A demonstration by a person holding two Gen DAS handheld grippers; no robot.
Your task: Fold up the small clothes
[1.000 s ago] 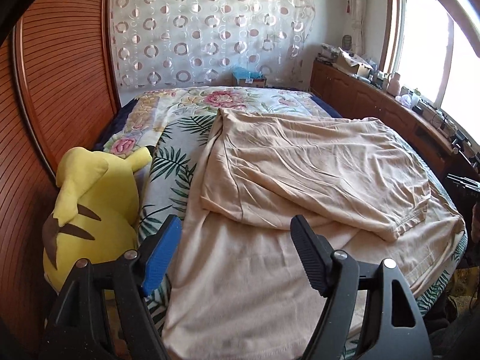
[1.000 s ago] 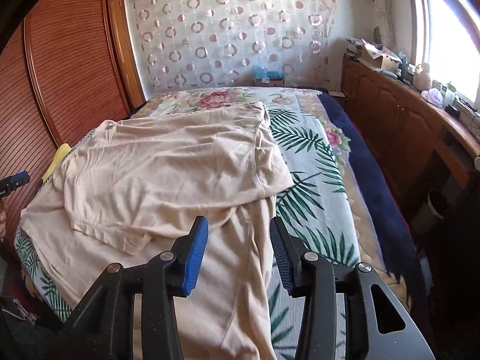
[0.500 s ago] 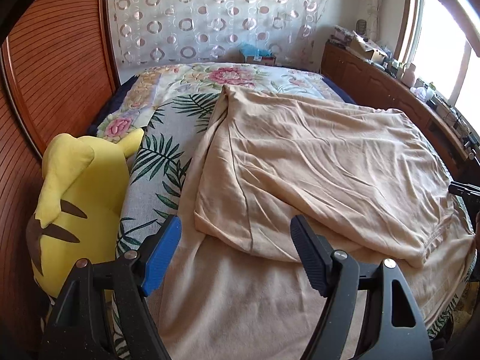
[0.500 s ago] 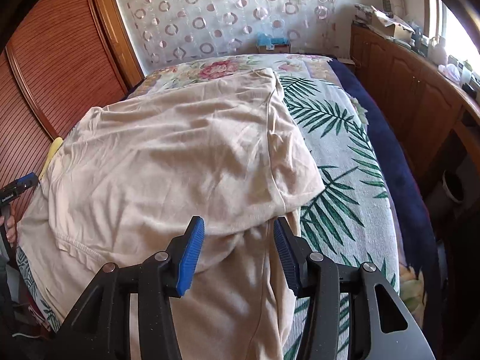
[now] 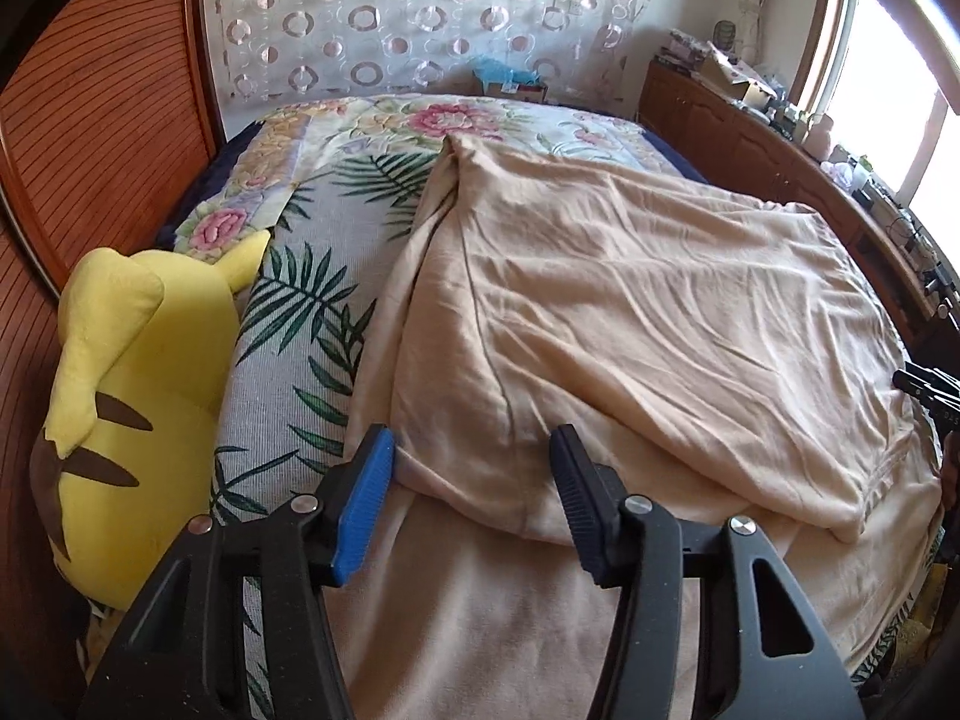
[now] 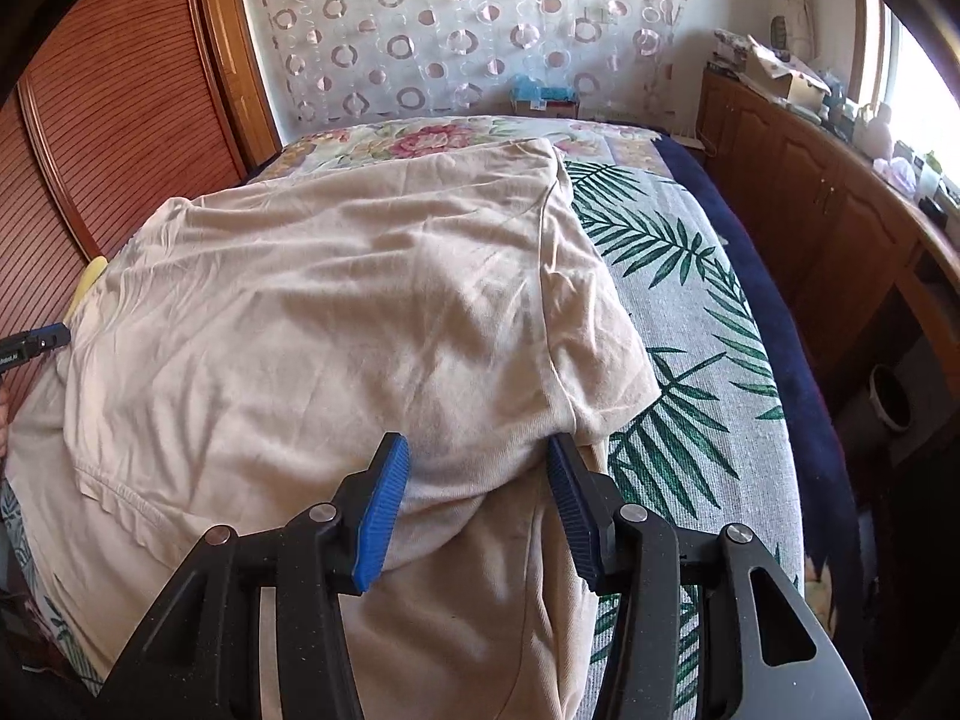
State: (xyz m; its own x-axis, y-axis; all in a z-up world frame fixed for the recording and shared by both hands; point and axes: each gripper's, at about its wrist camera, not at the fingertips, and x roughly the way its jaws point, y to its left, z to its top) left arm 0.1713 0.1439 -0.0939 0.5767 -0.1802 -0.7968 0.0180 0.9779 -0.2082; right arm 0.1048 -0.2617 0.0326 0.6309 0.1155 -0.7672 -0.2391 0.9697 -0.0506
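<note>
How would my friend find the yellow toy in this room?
Look at the big bed with the palm-leaf cover. On its edge beside the reddish wooden wall sits the plush toy, left of the beige shirt. It is the only bright yellow thing there, with brown stripes on its back.

left gripper (image 5: pixel 471 495) jaws closing, right gripper (image 6: pixel 477 495) apparently parted

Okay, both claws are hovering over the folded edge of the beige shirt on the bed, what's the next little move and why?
Probably lower both claws onto the folded edge and close. The left claw, whose jaws have just been closing, straddles the near left corner of the beige shirt. The right claw straddles the near right corner. Neither claw's pads appear to pinch fabric yet, so a grip likely comes before the next fold.
</note>
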